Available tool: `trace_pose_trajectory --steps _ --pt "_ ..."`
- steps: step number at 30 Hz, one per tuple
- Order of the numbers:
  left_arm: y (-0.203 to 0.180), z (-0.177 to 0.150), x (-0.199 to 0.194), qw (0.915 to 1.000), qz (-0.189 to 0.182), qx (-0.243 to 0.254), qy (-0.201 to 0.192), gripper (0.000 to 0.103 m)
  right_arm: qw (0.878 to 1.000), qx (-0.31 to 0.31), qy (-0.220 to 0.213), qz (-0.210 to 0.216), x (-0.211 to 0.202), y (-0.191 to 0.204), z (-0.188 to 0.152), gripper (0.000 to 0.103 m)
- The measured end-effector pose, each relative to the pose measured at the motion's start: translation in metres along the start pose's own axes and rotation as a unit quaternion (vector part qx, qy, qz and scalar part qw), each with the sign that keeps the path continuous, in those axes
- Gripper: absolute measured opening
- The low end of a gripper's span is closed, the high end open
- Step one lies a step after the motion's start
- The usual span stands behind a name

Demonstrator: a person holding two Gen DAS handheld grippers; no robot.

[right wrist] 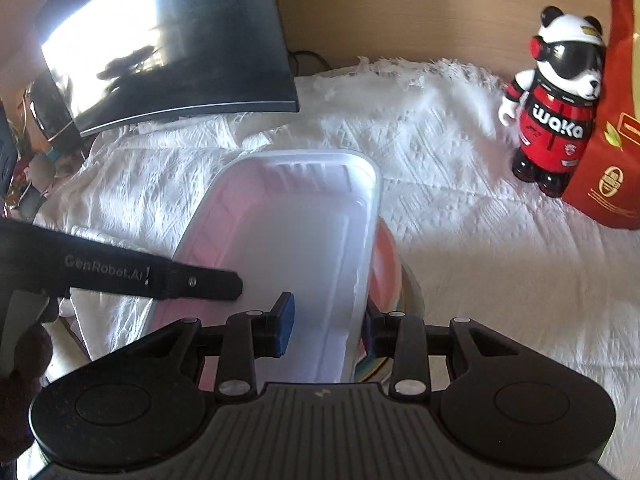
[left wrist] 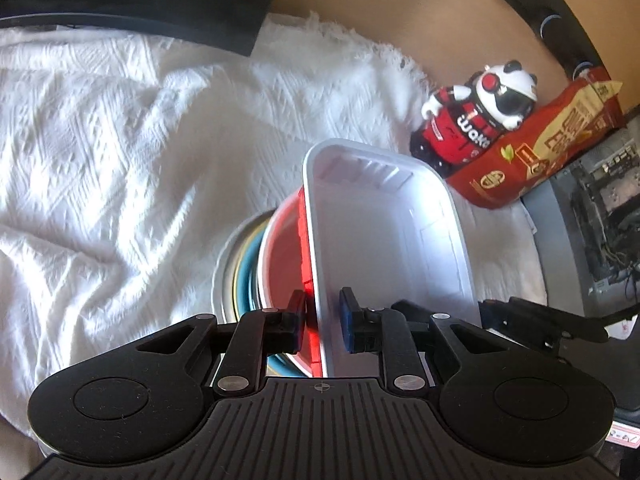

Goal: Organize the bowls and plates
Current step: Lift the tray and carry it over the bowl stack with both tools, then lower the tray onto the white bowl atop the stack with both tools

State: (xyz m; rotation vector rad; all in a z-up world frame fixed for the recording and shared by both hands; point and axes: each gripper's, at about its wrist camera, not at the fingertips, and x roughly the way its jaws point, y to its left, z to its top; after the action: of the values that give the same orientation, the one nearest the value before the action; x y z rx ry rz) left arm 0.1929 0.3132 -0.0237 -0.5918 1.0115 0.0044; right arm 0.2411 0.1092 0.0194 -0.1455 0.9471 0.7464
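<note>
Left claw (left wrist: 322,320): standing narrowly parted, its pads are straddling the left wall of the white tray (left wrist: 384,232); the right pad looks to be standing just clear of the wall, so a firm grip is not showing. Right claw (right wrist: 328,330): nearly closed, it is clamping the tray's right wall, one pad inside and one outside. The one tray is sitting tilted over a stack at 6 o'clock on the cloth-covered table (right wrist: 480,240). In the stack, one red bowl (left wrist: 284,256) is lying uppermost, with a blue rim, a yellow rim and one grey plate (left wrist: 224,264) showing beneath. One panda figure (right wrist: 556,112) is standing at 2 o'clock, touching one red bag (right wrist: 612,152). One dark monitor (right wrist: 180,40) is standing at 11 o'clock.
</note>
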Motion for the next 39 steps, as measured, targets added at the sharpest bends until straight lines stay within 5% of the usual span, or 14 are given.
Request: trace_pose_trajectory --steps 13,24,39 --pt "0.014 0.019 0.009 0.9992 -0.013 -0.03 -0.022 0.021 1.0 -0.011 -0.011 -0.011 0.013 0.002 0.017 0.035" --pt "0.012 0.019 -0.02 0.9981 -0.04 -0.027 -0.039 0.02 1.0 0.001 -0.029 -0.01 -0.006 -0.003 0.02 0.035" --pt "0.016 0.031 0.001 0.9983 -0.029 -0.042 -0.03 0.019 0.999 0.007 -0.031 -0.033 -0.002 -0.004 0.025 0.035"
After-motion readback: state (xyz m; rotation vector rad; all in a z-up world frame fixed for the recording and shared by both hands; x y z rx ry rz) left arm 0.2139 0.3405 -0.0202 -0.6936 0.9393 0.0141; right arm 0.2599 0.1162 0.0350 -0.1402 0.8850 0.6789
